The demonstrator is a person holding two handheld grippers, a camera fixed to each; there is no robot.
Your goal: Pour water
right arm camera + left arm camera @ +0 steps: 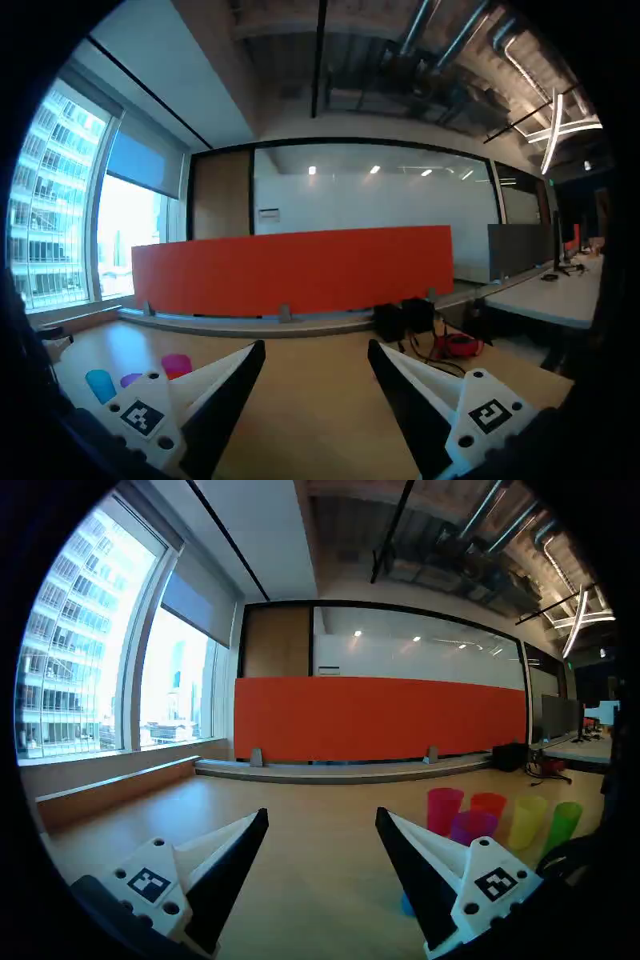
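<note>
**Both grippers open and empty; cups standing on tabletop**

Left gripper (321, 814): the fingers are spread wide with nothing between them, held above a pale wooden tabletop (320, 896). Ahead and to its right a cluster of upright cups stands on the tabletop. A pink cup (444, 808) and a red cup (488, 803) are side by side, with a purple cup (472, 826) just in front of them. A yellow cup (528, 820) and a green cup (565, 822) stand to their right. Contents of the cups cannot be determined.

Right gripper (315, 346): the fingers are likewise parted and hold nothing. In the right gripper view a blue cup (101, 386), the purple cup and the pink cup appear low on the left. They are partly hidden behind that gripper's left finger.

Beyond the tabletop an orange partition (376, 718) runs across the room. Tall windows (72, 664) are on the left. Black bags (404, 318) and a red cable (458, 346) lie at the right.
</note>
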